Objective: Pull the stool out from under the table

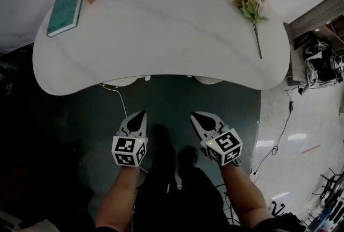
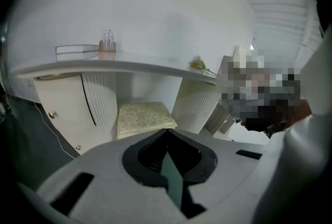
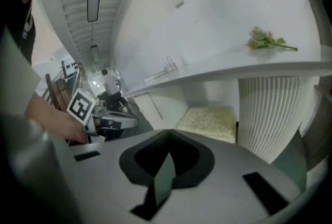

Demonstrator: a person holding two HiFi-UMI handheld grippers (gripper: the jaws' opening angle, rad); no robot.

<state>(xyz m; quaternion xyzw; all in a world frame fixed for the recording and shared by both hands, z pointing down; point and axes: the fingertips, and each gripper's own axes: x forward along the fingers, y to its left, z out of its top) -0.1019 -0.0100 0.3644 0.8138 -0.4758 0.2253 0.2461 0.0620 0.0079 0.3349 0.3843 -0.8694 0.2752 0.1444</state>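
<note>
A dark floor runs under a white, rounded tabletop, which carries a teal book at its far left and a flower at its right. The stool is tucked beneath, between two ribbed white pedestals. The head view hides it under the tabletop, and only the tool views show its pale, patterned seat cushion.

The left tool and right tool hang side by side over the floor, short of the tabletop's near edge and well apart from the stool. Each has its jaws pressed together on nothing.

The cushion looks soft and would likely give under a pinch, so the firmer hold is probably the seat's front edge, one tool near each corner, once the jaws are spread. Its frame and legs are not visible. It seems light enough to slide straight back, though uneven pulling could swing it against a pedestal. A thin cable on the floor at the left might snag.
</note>
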